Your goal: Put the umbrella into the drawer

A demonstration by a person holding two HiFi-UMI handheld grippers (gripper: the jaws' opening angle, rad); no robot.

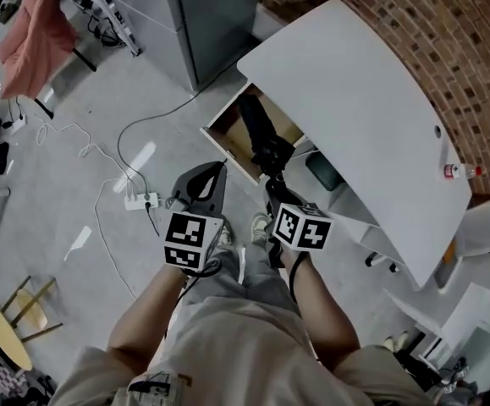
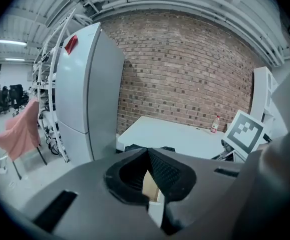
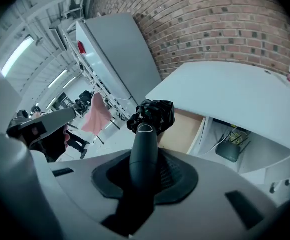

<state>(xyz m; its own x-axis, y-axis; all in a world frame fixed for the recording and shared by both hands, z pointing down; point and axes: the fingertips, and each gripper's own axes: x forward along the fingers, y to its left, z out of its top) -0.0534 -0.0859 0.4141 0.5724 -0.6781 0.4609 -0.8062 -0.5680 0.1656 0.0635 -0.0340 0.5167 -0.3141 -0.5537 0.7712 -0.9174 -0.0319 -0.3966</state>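
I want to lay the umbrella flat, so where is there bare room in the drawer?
The drawer shows bare wood on either side of the umbrella, which the right gripper holds. The desk top is bare except for a bottle. It is crowded on the floor around the power strip.

One umbrella (image 1: 259, 129), one drawer (image 1: 226, 132), one desk (image 1: 355, 100), one bottle (image 1: 459, 171).

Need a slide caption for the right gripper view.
Right hand-held gripper clamps a folded black umbrella by its handle, aiming it at the open drawer under the white table.
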